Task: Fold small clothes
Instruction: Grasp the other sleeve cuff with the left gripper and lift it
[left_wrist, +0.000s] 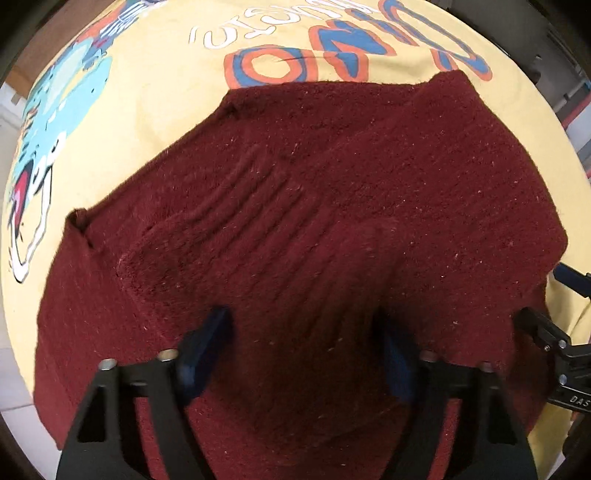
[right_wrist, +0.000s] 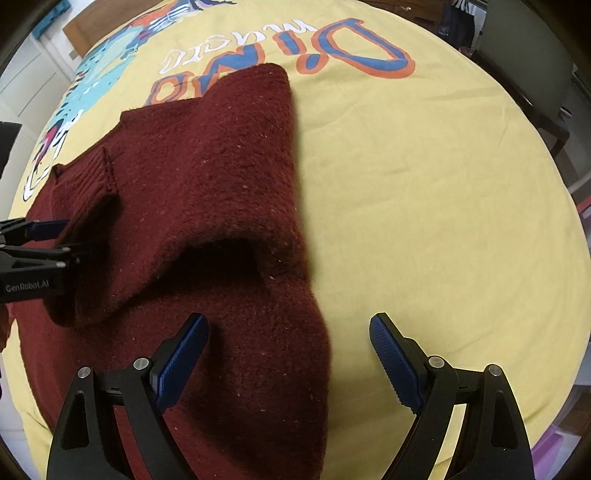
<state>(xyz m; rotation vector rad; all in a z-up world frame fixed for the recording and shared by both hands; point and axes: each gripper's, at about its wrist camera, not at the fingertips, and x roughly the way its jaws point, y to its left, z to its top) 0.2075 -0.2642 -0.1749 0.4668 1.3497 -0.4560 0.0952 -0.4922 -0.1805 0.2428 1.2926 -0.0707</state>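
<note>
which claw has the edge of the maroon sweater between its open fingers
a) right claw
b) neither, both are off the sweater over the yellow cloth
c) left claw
a) In the right wrist view the right claw is open with the maroon sweater edge running between its blue pads, the outer pad over the yellow cloth; the left claw sits wholly over sweater fabric.
</note>
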